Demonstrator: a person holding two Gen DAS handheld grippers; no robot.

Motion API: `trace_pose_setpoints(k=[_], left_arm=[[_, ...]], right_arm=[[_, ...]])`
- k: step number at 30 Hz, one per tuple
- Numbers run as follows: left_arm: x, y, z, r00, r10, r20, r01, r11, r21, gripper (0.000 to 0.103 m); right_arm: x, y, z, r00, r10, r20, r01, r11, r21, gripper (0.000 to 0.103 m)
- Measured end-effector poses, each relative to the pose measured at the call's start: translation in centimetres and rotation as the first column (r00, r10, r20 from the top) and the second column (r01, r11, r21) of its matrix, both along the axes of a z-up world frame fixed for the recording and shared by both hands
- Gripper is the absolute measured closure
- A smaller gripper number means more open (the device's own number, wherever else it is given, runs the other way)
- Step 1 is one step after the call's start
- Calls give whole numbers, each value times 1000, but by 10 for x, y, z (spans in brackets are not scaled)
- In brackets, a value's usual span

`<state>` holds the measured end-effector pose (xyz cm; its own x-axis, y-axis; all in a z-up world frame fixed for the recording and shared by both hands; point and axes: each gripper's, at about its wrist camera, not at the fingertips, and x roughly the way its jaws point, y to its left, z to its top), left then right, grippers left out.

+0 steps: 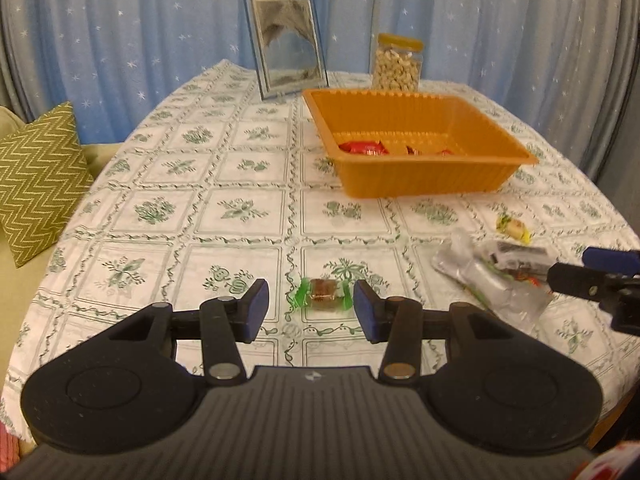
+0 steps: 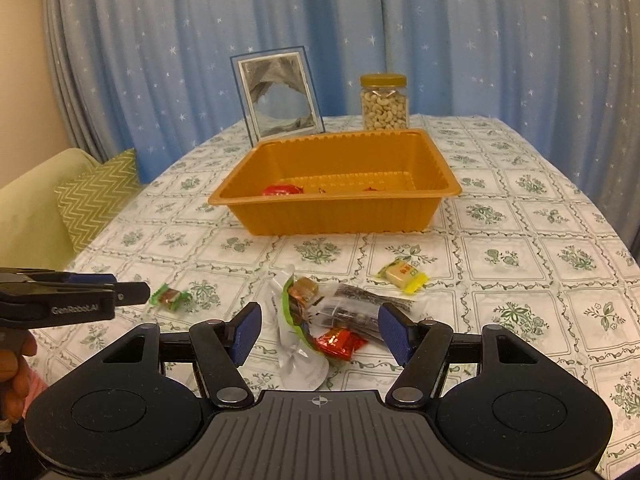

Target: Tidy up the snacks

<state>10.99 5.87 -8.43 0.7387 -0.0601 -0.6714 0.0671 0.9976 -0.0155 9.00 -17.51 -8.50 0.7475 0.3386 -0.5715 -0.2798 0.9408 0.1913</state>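
A green-wrapped brown candy (image 1: pixel 323 295) lies on the tablecloth between the open jaws of my left gripper (image 1: pixel 311 307); it also shows in the right wrist view (image 2: pixel 171 297). My right gripper (image 2: pixel 320 332) is open over a pile of snacks: a clear-and-green packet (image 2: pixel 294 332), a dark bar packet (image 2: pixel 352 306) and a red candy (image 2: pixel 340 343). A yellow-wrapped candy (image 2: pixel 403 276) lies just beyond. The orange tray (image 2: pixel 336 216) holds red-wrapped snacks (image 2: pixel 282 190). The left gripper shows side-on at the left of the right wrist view (image 2: pixel 132 292).
A picture frame (image 2: pixel 277 98) and a jar of cashews (image 2: pixel 384 102) stand behind the tray. A green zigzag cushion (image 1: pixel 36 176) lies on a sofa left of the table. The table edge runs close below both grippers.
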Motion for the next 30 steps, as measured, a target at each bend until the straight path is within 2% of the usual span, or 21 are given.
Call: trace_pose_setpoints(k=[5,8,12,14,15,16,19,24,26,27,28,30], left_arm=[[15,-4,-14,999,-40,-21,40,999,18,60],[22,-8,-21,998,-61,-27,62,998,32,52],[32,-11,-31,997,-67,-40,69,996,50,52],[36,-12,-35,997,-67,-50,69,996,52,54],[37,-12,-36,996,-69,-54,72,996,53,60],[37,-12,-37,996,-70,-49,73,996,47,69],[36,-12,-34,997,-68,-48,70,996,49,77],[30,-9,-27,998,-57,-33,58,998,29,79],[27,-8,-23,998,-58,-23,58,998,21,79],[26,-8,-22,998,-57,-21,57,998,16,79],[25,-7,-21,998,-55,-20,55,998,12,79],[24,-6,-21,998,-52,-18,52,999,3,79]], right_arm=[[5,-1,-8,1000,3,-17,-3,1000,-11,38],[7,-1,-11,1000,6,-19,-6,1000,-19,38],[9,-3,-13,1000,-1,-23,1,1000,-20,38],[11,-4,-14,1000,-4,-25,4,1000,-19,38],[12,-4,-15,1000,-6,-25,5,1000,-19,38],[13,-4,-15,1000,-7,-24,6,1000,-20,38],[15,0,-15,1000,5,-18,-6,1000,-27,38],[16,10,-15,999,35,-7,-35,998,-48,38],[18,12,-16,999,51,-14,-52,998,-36,44],[19,14,-16,998,65,-18,-66,997,-39,53],[20,17,-16,997,78,-19,-79,996,-46,56],[22,25,-17,995,103,-12,-103,993,-64,57]])
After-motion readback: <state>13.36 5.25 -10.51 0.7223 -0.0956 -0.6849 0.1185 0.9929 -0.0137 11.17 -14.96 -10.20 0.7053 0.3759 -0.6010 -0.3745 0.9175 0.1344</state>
